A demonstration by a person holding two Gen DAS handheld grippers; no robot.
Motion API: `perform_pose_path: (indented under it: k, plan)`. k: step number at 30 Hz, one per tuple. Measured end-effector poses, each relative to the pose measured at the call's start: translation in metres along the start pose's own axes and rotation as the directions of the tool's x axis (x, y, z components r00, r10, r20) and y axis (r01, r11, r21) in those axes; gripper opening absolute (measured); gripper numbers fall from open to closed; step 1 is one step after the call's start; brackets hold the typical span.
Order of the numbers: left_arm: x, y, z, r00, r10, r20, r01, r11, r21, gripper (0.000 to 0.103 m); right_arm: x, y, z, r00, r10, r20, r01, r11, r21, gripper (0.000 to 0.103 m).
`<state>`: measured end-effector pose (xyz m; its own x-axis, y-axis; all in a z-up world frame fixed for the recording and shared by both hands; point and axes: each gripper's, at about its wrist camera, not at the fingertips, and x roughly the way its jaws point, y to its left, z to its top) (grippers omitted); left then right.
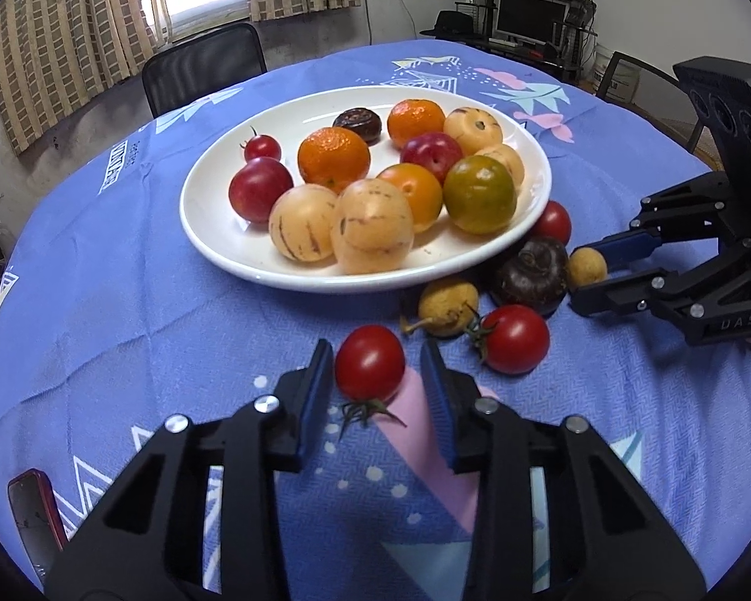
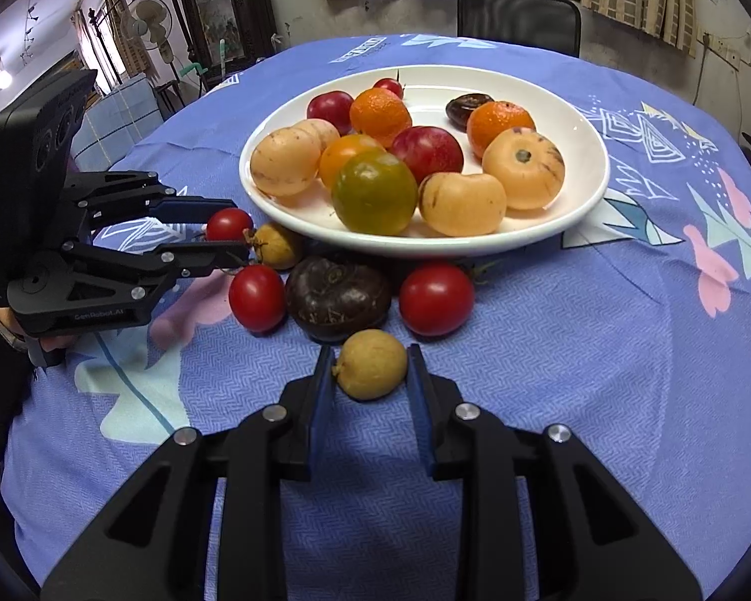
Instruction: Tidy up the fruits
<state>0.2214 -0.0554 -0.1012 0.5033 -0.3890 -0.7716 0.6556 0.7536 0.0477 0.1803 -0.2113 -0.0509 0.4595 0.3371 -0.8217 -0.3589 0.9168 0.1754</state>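
Observation:
A white plate [image 1: 215, 245] [image 2: 596, 170] holds several oranges, plums and pale striped fruits. Loose fruit lies on the blue cloth beside it. My left gripper [image 1: 376, 350] [image 2: 238, 229] straddles a red cherry tomato [image 1: 370, 363] [image 2: 229, 224] on the cloth, open, with a gap at its right finger. My right gripper [image 2: 369, 353] [image 1: 583, 273] has both pads against a tan longan [image 2: 370, 370] [image 1: 587, 265]. Between the two grippers lie a dark brown fruit [image 1: 530, 270] [image 2: 338, 298], two more tomatoes [image 1: 515, 338] [image 2: 435, 298] and another longan [image 1: 448, 305] [image 2: 275, 245].
The round table wears a blue patterned cloth [image 1: 125, 300]. A black chair [image 1: 203, 67] [image 2: 518, 12] stands at its far side. A red phone [image 1: 30, 511] lies near the front left edge. A desk with a monitor [image 1: 530, 15] is behind, at the right.

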Motion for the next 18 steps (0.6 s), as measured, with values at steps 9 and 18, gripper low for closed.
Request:
perform_pose_path:
  k: [9,18]
  plan:
    - [-0.0012,-0.0036,-0.0008,1.000,0.007,0.010,-0.007,1.000,0.014,0.031,-0.0001,0.0000,-0.0004,1.000,0.001,0.000,-0.001,1.000,0.000,0.029]
    - [-0.0033,-0.0079,-0.0004,0.999,0.032,0.013,-0.032,0.999,0.029,0.028,-0.0011,-0.0001,-0.0010,1.000,0.003,-0.005,-0.003,1.000,0.003,0.029]
